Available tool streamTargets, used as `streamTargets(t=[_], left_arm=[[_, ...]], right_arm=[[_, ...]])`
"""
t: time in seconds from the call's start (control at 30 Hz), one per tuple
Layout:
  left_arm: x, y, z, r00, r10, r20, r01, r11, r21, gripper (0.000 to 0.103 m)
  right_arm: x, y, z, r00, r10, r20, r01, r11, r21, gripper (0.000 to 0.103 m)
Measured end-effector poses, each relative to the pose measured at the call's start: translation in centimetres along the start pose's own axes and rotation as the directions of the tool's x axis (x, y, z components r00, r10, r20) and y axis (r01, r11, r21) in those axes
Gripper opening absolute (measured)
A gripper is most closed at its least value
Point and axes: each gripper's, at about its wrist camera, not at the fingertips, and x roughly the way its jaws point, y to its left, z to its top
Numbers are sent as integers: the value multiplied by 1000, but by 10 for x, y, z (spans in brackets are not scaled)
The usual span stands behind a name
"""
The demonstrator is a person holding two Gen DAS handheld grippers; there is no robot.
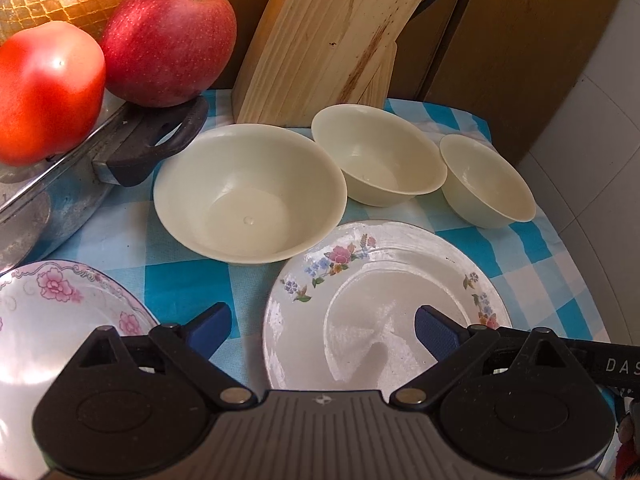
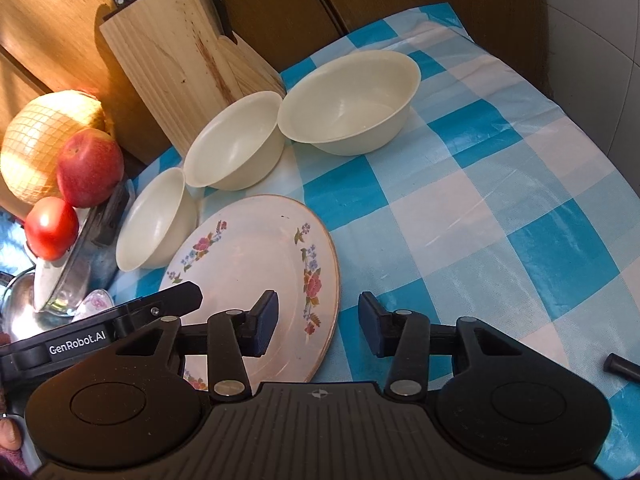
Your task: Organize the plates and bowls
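Two bits of lettering can be read. In the right wrist view, white letters spell "GenRobot.AI" on the black side bar of the left gripper (image 2: 184, 300), at the picture's lower left. In the left wrist view, the white letters "DAS" stand on a black bar (image 1: 618, 366) at the right edge, cut off there.

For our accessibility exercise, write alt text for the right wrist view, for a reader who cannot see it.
The open right gripper hovers over the near rim of a floral plate on a blue-and-white checked tablecloth. Three cream bowls line up behind the plate, before a wooden knife block.
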Motion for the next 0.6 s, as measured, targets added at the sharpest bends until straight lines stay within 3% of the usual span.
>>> streamTargets(t=[0.07, 0.13, 0.3, 0.5, 0.6], left_arm=[[1, -1, 2, 999, -42, -2, 42, 999, 5, 94], [5, 2, 4, 991, -129, -31, 128, 991, -33, 96], [8, 2, 7, 989, -146, -26, 146, 989, -23, 95], [15, -13, 3, 996, -83, -27, 84, 996, 41, 95], [20, -20, -1, 999, -41, -9, 41, 996, 74, 97]], right_arm=[[0, -2, 0, 1000, 7, 0, -7, 1000, 7, 53], [-1, -4, 1, 1000, 16, -4, -16, 1000, 23, 52], [-2, -10, 1, 999, 33, -6, -33, 998, 44, 49], [-1, -21, 0, 995, 103, -6, -102, 988, 117, 50], [-1, -20, 0, 995, 98, -8, -97, 991, 94, 48]])
